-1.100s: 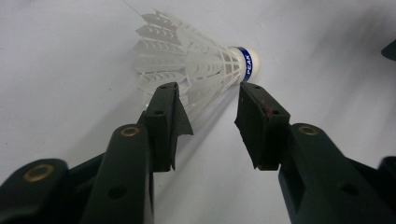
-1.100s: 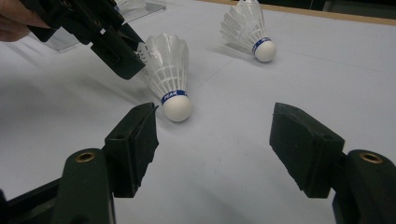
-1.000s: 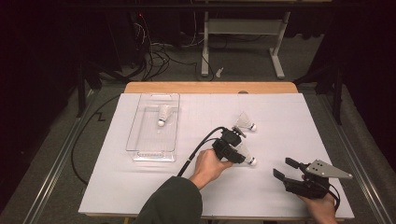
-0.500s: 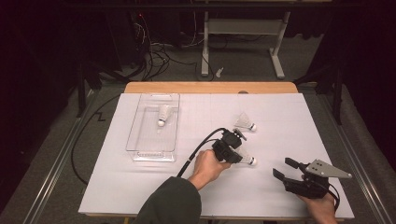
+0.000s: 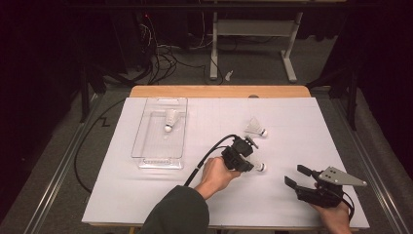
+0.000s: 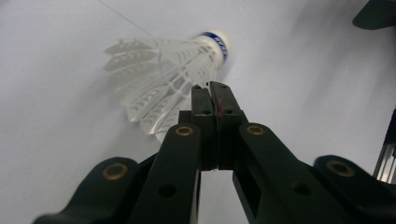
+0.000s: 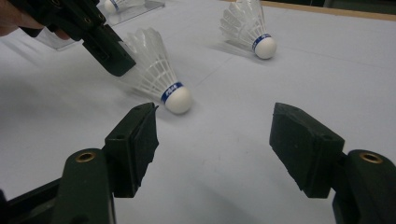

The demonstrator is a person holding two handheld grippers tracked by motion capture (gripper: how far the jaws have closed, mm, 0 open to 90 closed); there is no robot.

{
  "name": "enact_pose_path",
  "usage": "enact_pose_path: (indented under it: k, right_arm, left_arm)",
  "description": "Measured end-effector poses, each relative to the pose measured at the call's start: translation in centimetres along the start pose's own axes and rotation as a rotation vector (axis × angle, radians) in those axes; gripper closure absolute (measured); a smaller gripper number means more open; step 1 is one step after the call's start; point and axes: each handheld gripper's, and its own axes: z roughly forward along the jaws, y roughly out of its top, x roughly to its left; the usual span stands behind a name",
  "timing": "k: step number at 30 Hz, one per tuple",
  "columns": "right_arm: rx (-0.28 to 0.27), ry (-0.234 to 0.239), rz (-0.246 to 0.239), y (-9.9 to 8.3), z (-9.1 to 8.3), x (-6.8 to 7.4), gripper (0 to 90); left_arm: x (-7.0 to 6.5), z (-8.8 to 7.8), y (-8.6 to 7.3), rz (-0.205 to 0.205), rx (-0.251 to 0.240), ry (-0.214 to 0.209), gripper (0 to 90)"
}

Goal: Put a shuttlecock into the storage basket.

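Note:
A white feathered shuttlecock [image 5: 258,167] with a blue band lies mid-table, cork toward the right. My left gripper [image 5: 249,164] is shut on the rim of its feather skirt. In the left gripper view the jaws [image 6: 209,87] are pressed together over the feathers of the shuttlecock [image 6: 159,70]. My right gripper [image 5: 293,175] is at the front right, open and empty. In the right gripper view its jaws [image 7: 215,123] stand wide, short of that shuttlecock [image 7: 161,74], which the left gripper [image 7: 112,58] holds.
A second shuttlecock [image 5: 255,127] lies farther back on the white table cover [image 5: 302,122]; it is also in the right gripper view [image 7: 247,23]. A clear plastic tray [image 5: 146,158] at the left holds another shuttlecock [image 5: 169,119].

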Motion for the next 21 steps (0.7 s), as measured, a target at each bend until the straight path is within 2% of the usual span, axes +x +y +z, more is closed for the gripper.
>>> enact_pose_path:
  k: [7,12,21]
  right_arm:
    - [0.001,-0.005,0.004,0.0,0.0,0.0,32.6]
    - [0.000,-0.008,0.010,0.0,-0.1,-0.1,32.6]
    - [-0.010,-0.017,0.014,-0.1,-0.3,-0.1,32.5]
  left_arm:
    - [-0.1,-0.7,-0.2,0.018,-0.003,0.006,89.9]
    - [0.3,-1.4,-0.2,0.000,-0.024,0.000,89.9]
    - [-0.1,-2.0,-0.3,0.011,-0.027,-0.007,89.9]
